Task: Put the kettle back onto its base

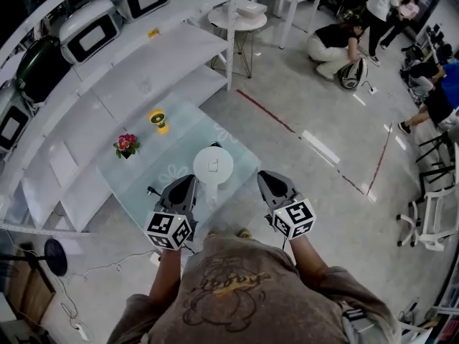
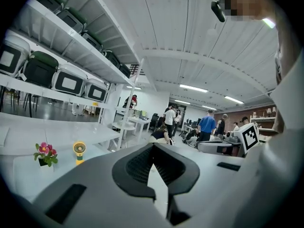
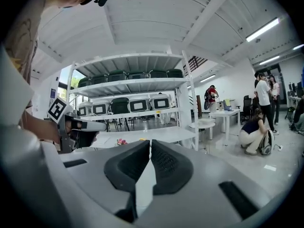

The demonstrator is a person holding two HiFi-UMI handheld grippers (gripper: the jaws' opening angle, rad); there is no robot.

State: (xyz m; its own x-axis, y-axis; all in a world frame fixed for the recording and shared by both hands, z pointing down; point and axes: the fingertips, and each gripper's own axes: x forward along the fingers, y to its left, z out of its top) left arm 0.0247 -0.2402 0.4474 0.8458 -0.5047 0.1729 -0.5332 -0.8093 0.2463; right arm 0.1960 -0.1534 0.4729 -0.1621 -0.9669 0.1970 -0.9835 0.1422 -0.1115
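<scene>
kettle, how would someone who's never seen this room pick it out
Beside the long white shelving stands a glass table. The kettle sits near the table's front edge. It is the big round white thing; its neighbours are a small pink-flowered pot and a yellow fan.

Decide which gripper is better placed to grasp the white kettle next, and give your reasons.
Left, probably. In the head view the left gripper sits beside the kettle; the right gripper is further off. Both are shut and empty, so either must open first.

Left hand-held gripper (image 1: 184, 183) and right hand-held gripper (image 1: 270, 180) side by side, jaws together, both empty.
</scene>
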